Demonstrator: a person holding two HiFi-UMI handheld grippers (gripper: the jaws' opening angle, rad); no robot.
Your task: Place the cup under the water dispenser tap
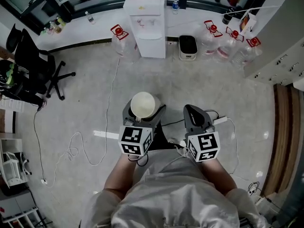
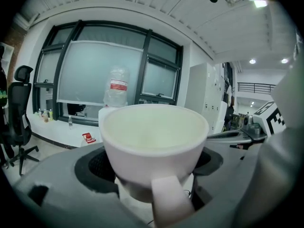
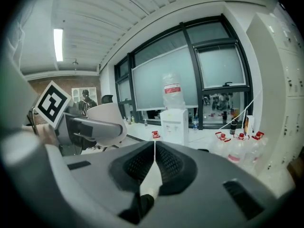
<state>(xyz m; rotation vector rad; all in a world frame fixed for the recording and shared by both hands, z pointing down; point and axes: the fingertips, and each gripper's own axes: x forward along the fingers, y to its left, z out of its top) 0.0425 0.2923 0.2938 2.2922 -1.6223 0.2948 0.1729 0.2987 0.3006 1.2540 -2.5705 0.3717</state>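
Observation:
A white cup (image 1: 142,104) with a handle sits upright between the jaws of my left gripper (image 1: 144,109), which is shut on it. In the left gripper view the cup (image 2: 156,146) fills the middle, its handle toward the camera, and my left gripper (image 2: 156,165) clasps its sides. My right gripper (image 1: 195,115) hangs beside it, jaws together and empty; in its own view my right gripper (image 3: 154,148) shows the pads meeting. The white water dispenser (image 1: 148,23) stands far ahead against the window wall, also seen as the dispenser (image 3: 174,125) with a bottle on top.
Several water jugs with red caps (image 1: 231,44) stand right of the dispenser, one jug (image 1: 120,38) on its left. A black office chair (image 1: 38,65) is at the far left. Cables (image 1: 80,146) trail across the floor. White lockers (image 1: 280,37) line the right side.

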